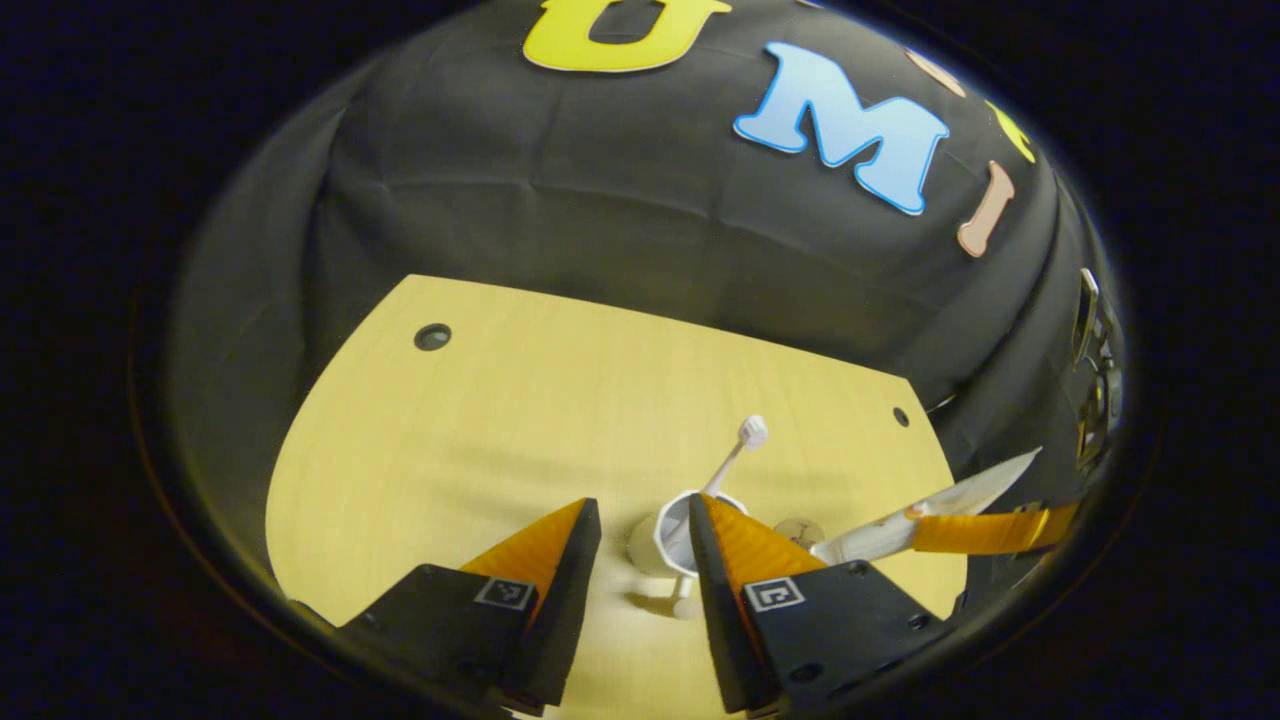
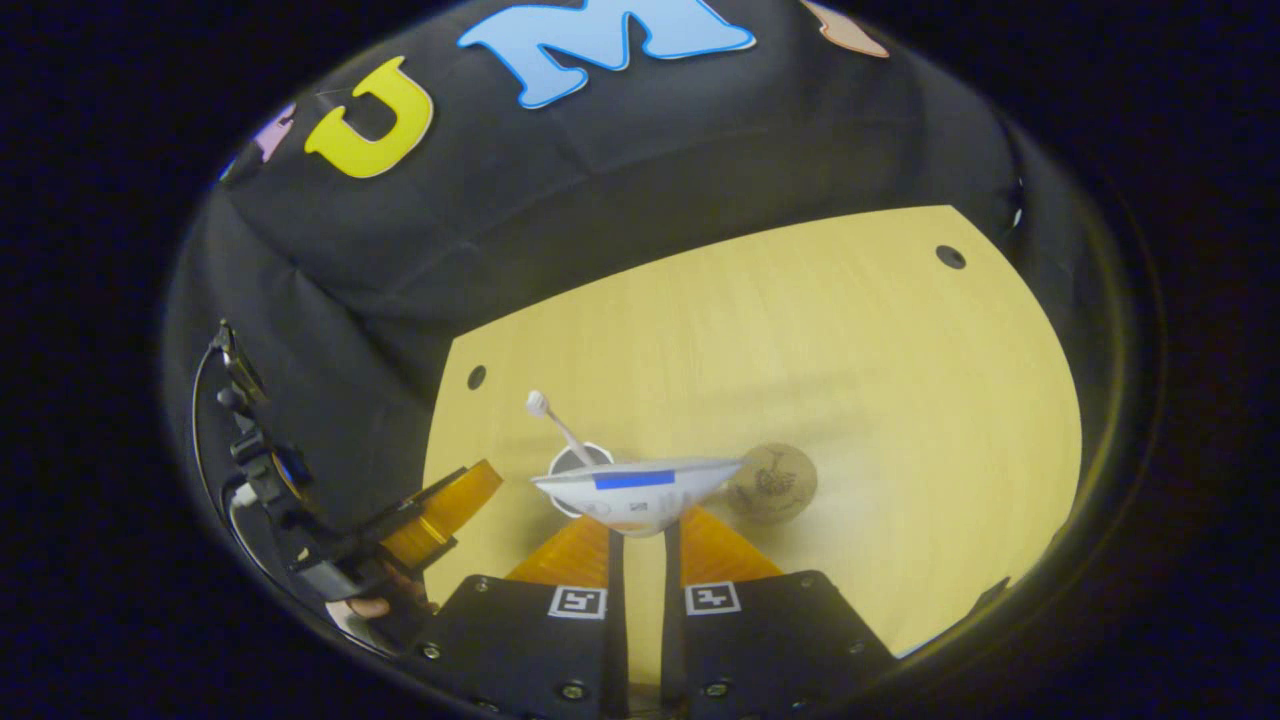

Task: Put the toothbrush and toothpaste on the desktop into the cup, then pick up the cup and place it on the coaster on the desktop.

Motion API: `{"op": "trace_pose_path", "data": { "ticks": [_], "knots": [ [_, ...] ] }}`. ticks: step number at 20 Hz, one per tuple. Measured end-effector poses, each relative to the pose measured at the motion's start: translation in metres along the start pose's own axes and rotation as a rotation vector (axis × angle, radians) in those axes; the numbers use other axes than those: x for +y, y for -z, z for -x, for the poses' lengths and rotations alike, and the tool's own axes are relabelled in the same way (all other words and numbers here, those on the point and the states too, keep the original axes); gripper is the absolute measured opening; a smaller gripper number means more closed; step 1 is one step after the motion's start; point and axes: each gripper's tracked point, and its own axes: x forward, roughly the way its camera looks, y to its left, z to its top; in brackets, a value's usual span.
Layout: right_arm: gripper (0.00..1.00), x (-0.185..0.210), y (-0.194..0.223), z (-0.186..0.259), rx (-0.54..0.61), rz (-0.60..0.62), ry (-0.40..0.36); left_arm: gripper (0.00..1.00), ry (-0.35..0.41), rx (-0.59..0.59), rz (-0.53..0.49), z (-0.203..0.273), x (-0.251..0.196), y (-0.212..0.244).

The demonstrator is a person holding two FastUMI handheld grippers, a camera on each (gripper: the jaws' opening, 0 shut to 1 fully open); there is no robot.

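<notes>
The right claw (image 2: 640, 525) pinched the toothpaste (image 2: 640, 490) crosswise, just below-right of the cup (image 2: 580, 462) (toothbrush (image 2: 552, 420) inside); the left claw (image 1: 645, 530) was spread.

A: Surface? 
B: Pale wooden desktop (image 2: 850, 380), rounded corners, small dark holes near the far corners. 
A: Items standing on it? 
B: White cup (image 1: 672, 540), just ahead of the left gripper (image 1: 645, 520), a toothbrush (image 1: 735, 455) leaning inside. Round coaster (image 2: 772, 483), just beyond and slightly right of the right gripper (image 2: 640, 530), close beside the cup.
</notes>
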Motion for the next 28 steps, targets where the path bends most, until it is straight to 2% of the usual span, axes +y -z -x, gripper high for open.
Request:
{"op": "trace_pose_path", "data": {
  "ticks": [1, 5, 6, 7, 10, 11, 13, 18, 19, 21, 22, 23, 26, 27, 28],
  "knots": [
    [0.14, 0.008, -0.002, -0.004, 0.0, 0.011, -0.011, 0.69, -0.006, -0.001, 0.003, 0.004, 0.009, 0.002],
    [0.14, 0.041, -0.002, -0.023, 0.022, 0.041, -0.053, 0.7, -0.012, 0.021, 0.027, 0.021, 0.035, 0.018],
    [0.14, 0.047, 0.0, -0.029, 0.031, 0.048, -0.059, 0.75, -0.027, 0.022, 0.022, 0.026, 0.044, 0.022],
    [0.14, 0.051, 0.001, -0.034, 0.038, 0.055, -0.063, 0.77, -0.039, 0.028, 0.016, 0.031, 0.052, 0.028],
    [0.14, 0.054, 0.009, -0.053, 0.068, 0.09, -0.047, 0.77, -0.034, 0.059, 0.03, 0.041, 0.059, 0.045],
    [0.14, 0.054, 0.011, -0.058, 0.076, 0.101, -0.036, 0.88, -0.033, 0.07, 0.038, 0.044, 0.059, 0.05],
    [0.14, 0.051, 0.016, -0.065, 0.091, 0.124, -0.015, 0.96, -0.026, 0.087, 0.049, 0.046, 0.062, 0.062],
    [0.14, 0.037, 0.025, -0.081, 0.096, 0.168, 0.054, 0.96, 0.025, 0.138, 0.031, 0.043, 0.043, 0.08],
    [0.14, 0.037, 0.029, -0.085, 0.099, 0.164, 0.051, 0.96, 0.035, 0.147, 0.019, 0.041, 0.039, 0.083],
    [0.27, 0.037, 0.032, -0.086, 0.109, 0.159, 0.057, 0.96, 0.042, 0.159, -0.006, 0.035, 0.034, 0.086],
    [0.23, 0.037, 0.033, -0.084, 0.111, 0.159, 0.059, 0.95, 0.047, 0.171, -0.015, 0.032, 0.03, 0.09],
    [0.27, 0.038, 0.035, -0.085, 0.111, 0.159, 0.053, 0.95, 0.055, 0.182, -0.017, 0.031, 0.027, 0.092],
    [0.24, 0.043, 0.034, -0.082, 0.099, 0.149, 0.039, 0.96, 0.073, 0.205, -0.026, 0.027, 0.018, 0.098],
    [0.29, 0.043, 0.033, -0.079, 0.098, 0.141, 0.031, 0.96, 0.074, 0.216, -0.036, 0.025, 0.017, 0.099],
    [0.29, 0.045, 0.032, -0.075, 0.095, 0.132, 0.025, 0.96, 0.075, 0.226, -0.049, 0.021, 0.015, 0.101]
  ]
}}
